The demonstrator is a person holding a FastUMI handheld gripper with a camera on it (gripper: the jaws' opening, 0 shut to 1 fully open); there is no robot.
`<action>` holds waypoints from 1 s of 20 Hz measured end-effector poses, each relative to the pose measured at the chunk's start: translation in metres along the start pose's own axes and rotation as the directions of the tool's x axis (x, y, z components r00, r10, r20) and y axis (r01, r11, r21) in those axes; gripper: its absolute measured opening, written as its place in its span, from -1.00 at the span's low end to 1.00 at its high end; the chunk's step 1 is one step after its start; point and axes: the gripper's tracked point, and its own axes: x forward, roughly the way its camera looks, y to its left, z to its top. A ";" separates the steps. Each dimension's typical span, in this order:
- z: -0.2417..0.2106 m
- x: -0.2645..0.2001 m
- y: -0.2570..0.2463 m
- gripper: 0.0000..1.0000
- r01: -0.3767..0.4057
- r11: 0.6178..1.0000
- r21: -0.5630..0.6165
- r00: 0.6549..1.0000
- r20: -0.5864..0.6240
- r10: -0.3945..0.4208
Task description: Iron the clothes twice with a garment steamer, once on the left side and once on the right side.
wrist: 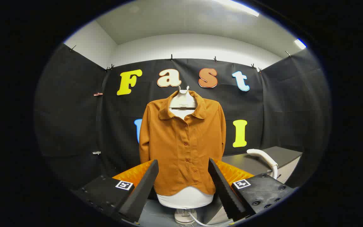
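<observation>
Steamer [265, 156] partly behind gripper [184, 164]

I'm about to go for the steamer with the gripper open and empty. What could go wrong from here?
1. The steamer lies on the counter right of and beyond the fingers, so the open hand-held gripper, now facing the shirt, may brush its hem in swinging over.
2. A cable trails by the mannequin stand's base and might snag.
3. The steamer's curved handle may slip between the fingers.

The tool-mounted camera looks level along the tool [183, 165] at the near shirt [183, 142].
</observation>
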 end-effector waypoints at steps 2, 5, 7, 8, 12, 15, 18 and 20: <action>-0.002 -0.001 0.002 0.98 -0.007 1.000 -0.007 1.000 -0.008 0.007; -0.006 0.002 0.002 0.98 -0.011 1.000 -0.010 1.000 -0.021 0.011; -0.008 0.003 0.002 0.98 -0.011 1.000 -0.008 1.000 -0.029 0.011; -0.009 0.003 0.003 0.98 -0.012 1.000 -0.008 0.999 -0.032 0.012; -0.009 0.003 0.003 0.98 -0.009 1.000 -0.013 0.999 -0.031 0.009; -0.008 0.003 0.000 0.98 0.005 1.000 -0.007 1.000 -0.030 -0.005; -0.006 0.003 -0.002 0.98 0.017 1.000 -0.009 1.000 -0.025 -0.018; -0.005 0.002 -0.003 0.98 0.024 1.000 -0.006 0.999 -0.022 -0.024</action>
